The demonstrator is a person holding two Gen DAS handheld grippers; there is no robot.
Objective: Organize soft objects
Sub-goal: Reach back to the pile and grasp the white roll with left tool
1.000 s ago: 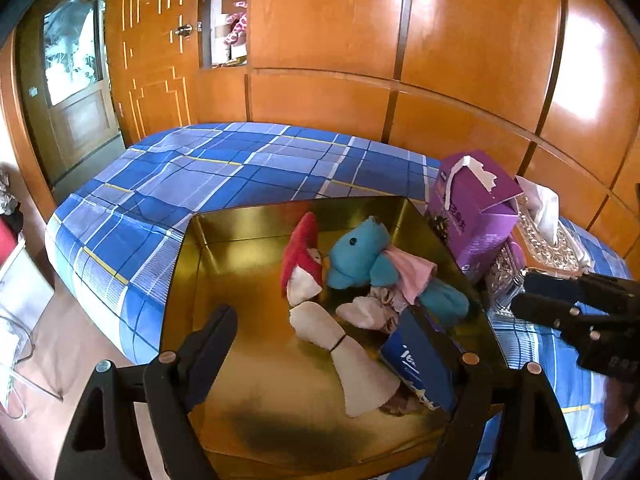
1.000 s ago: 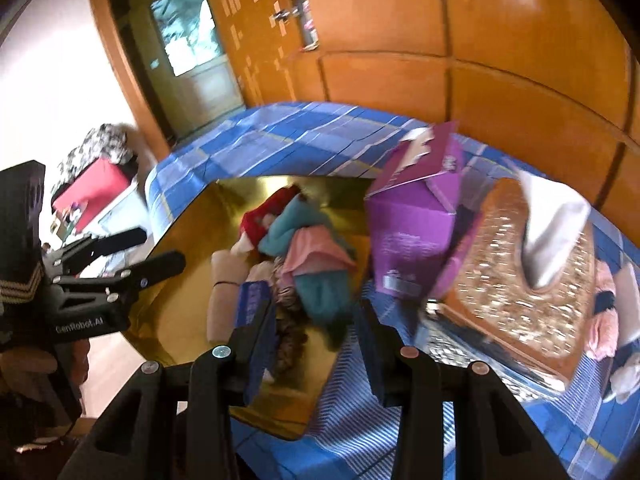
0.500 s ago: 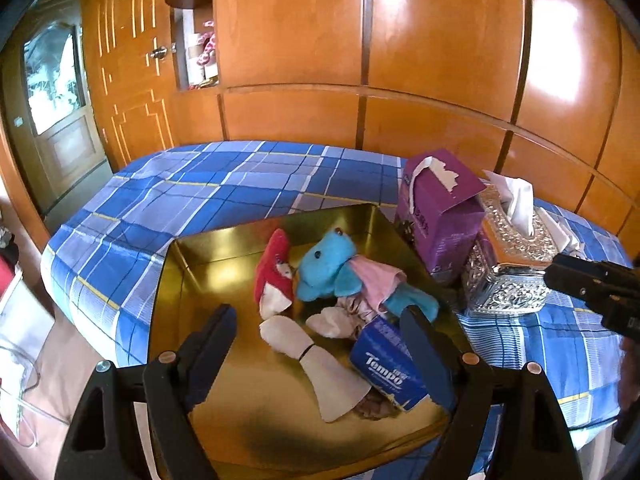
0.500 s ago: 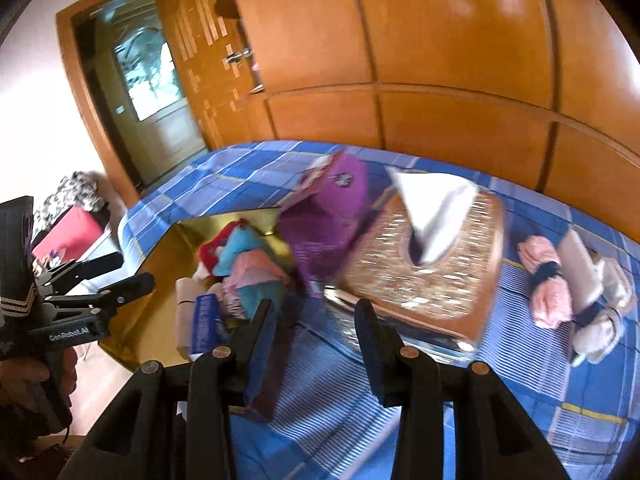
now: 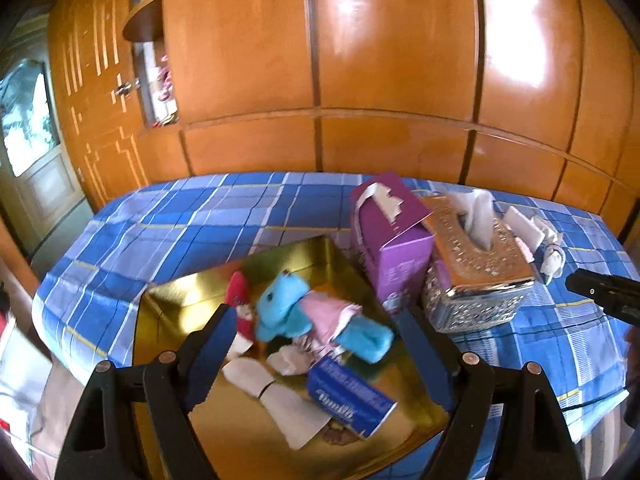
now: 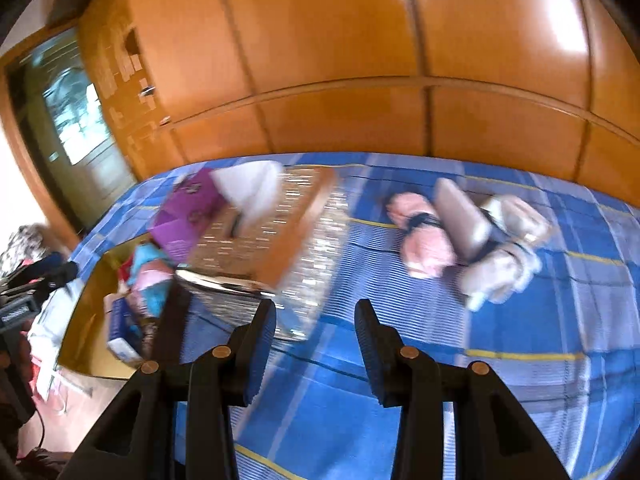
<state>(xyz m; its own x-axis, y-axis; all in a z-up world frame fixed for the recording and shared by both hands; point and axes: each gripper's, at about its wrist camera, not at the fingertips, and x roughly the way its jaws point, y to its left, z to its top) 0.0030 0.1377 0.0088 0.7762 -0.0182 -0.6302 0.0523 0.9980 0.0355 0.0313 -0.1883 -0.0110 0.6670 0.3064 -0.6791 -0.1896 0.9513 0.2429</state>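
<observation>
1. Soft objects lie in two groups on the bed (image 5: 168,220), which carries a blue plaid cover and stands against an orange wood-panelled wall (image 5: 392,60).
2. Gold tray (image 5: 168,312): rests on the near left part of the bed. It holds a blue plush toy (image 5: 280,304) with a pink cloth (image 5: 324,312) lying against it, a red and white plush (image 5: 240,300), a rolled beige sock (image 5: 276,396) and a blue tissue pack (image 5: 352,400).
3. Metallic tissue box (image 5: 480,276): stands just right of the tray, touching a purple carton (image 5: 392,240) on its left side. White tissue protrudes from its top.
4. Second group: a pink rolled bundle (image 6: 420,236), a flat grey piece (image 6: 460,220) and a cream bundle (image 6: 504,260) lie together on the cover, right of the metallic tissue box. Motion blur hides finer detail.
5. Left tongs (image 5: 320,356): spread wide above the tray, holding nothing.
6. Right tongs (image 6: 316,344): parted with a clear gap, holding nothing, above bare cover between the tissue box and the second group.
</observation>
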